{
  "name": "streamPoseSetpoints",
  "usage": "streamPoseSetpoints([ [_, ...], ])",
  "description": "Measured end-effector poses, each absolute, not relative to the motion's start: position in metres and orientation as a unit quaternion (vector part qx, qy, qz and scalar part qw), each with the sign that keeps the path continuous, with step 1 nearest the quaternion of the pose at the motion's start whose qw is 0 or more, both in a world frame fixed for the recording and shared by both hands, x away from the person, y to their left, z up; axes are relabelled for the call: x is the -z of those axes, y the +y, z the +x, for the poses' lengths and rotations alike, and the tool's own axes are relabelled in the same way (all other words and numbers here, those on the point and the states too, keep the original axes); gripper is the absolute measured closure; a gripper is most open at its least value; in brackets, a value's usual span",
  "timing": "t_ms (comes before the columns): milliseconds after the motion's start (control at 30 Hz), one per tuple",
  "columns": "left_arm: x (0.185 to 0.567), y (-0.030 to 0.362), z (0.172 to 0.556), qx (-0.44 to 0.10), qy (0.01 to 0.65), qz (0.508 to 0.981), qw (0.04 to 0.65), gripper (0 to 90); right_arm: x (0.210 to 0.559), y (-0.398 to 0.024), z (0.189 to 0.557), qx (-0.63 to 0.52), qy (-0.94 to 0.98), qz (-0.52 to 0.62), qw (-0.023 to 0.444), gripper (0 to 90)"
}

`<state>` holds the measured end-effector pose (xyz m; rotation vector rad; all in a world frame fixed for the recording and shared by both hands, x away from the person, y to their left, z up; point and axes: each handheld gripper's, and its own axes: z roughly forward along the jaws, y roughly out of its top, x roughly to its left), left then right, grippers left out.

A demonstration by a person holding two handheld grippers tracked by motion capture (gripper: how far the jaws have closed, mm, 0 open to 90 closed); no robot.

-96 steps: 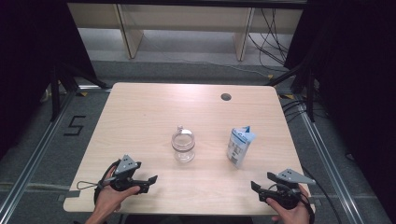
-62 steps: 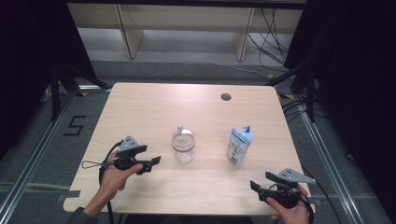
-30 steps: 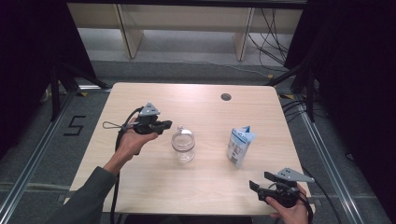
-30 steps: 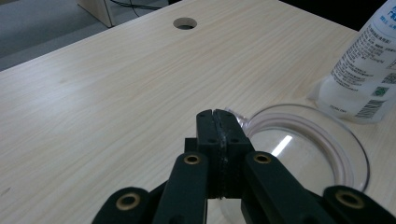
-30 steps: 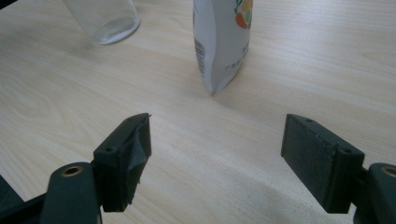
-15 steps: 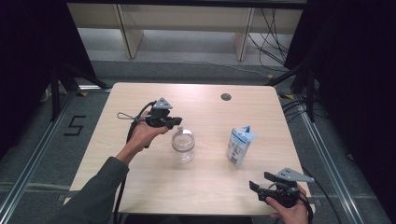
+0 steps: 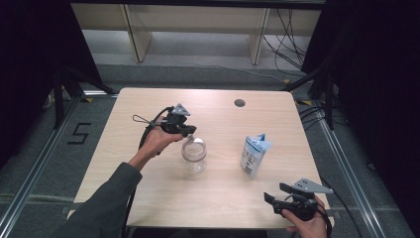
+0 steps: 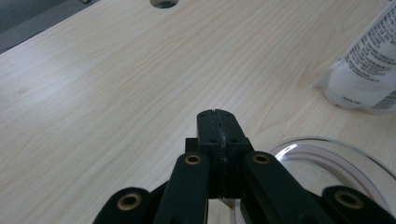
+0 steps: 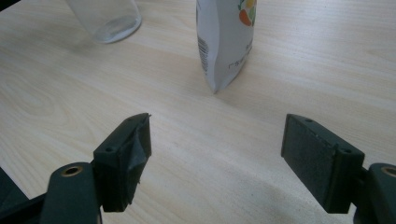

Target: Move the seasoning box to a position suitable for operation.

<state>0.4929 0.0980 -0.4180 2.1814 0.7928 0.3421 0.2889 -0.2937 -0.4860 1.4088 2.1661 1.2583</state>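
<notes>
On the pale wooden surface [image 7: 148,198], the closed left tool [image 7: 190,133] nears a clear glass jar [image 7: 193,155], likely slick and breakable, best gripped at its rim; the right tool [image 7: 274,194] waits open.

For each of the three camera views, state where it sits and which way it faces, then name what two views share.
High view: above the person's side, facing forward and down on the table; forearm, hands, left gripper, right gripper.
Left gripper view: on that gripper, over shut jaws toward jar.
Right gripper view: low, between open jaws toward pouch.
All share jar and pouch.
</notes>
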Motion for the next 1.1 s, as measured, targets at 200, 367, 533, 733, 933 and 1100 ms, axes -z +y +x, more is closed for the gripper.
streamPoseSetpoints([
  [200, 0.417, 0.102, 0.491, -0.133, 0.312, 0.859, 0.385, 89.4, 0.487, -0.296, 0.291, -0.438, 0.751, 0.472, 0.146, 25.3],
  [367, 0.417, 0.111, 0.485, -0.130, 0.320, 0.858, 0.380, 89.4, 0.487, -0.297, 0.291, -0.437, 0.752, 0.469, 0.150, 25.3],
  [533, 0.417, 0.116, 0.479, -0.126, 0.321, 0.861, 0.373, 89.3, 0.486, -0.295, 0.289, -0.434, 0.747, 0.486, 0.133, 25.4],
  [733, 0.419, 0.127, 0.472, -0.121, 0.330, 0.854, 0.384, 89.1, 0.487, -0.294, 0.289, -0.443, 0.742, 0.484, 0.134, 25.6],
  [933, 0.421, 0.136, 0.464, -0.112, 0.335, 0.851, 0.388, 89.0, 0.487, -0.294, 0.289, -0.444, 0.742, 0.485, 0.134, 25.6],
  [1100, 0.424, 0.139, 0.459, -0.114, 0.337, 0.851, 0.386, 89.1, 0.485, -0.296, 0.288, -0.433, 0.745, 0.491, 0.130, 25.7],
])
